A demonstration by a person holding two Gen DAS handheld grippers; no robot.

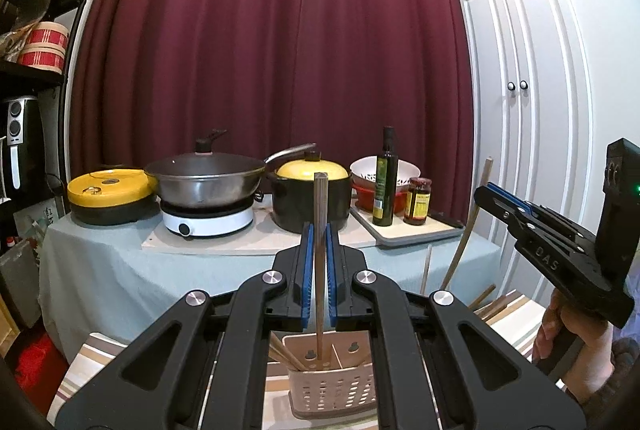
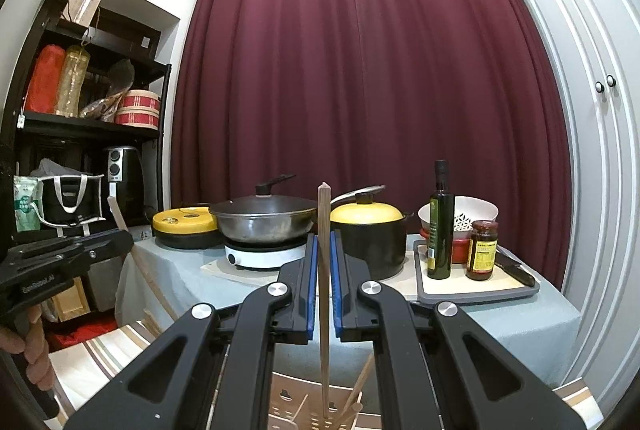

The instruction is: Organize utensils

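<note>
Now the left gripper [image 1: 319, 272] pinches a wooden chopstick [image 1: 319, 250] standing straight up, its tip down in the beige holder [image 1: 332, 386]. So does the right gripper [image 2: 324, 288] with its own chopstick [image 2: 324, 270]. "DAS" shows on the right gripper's side.

Both handheld tools are showing the same build. The left gripper [image 1: 319, 270] is made of matte black plastic linkage arms with rounded triangular cut-outs, joined by four round silver screws, and its fingers [image 1: 307, 270] are wearing ribbed blue pads. The right gripper [image 2: 324, 286] is carrying identical black arms, silver screws and blue-padded fingers [image 2: 311, 286]. Seen from the side, the right one is displaying embossed letters, a green light glowing on its black body, and a fuzzy grey-brown sleeve cuff [image 1: 616, 358] beside its handle.
</note>
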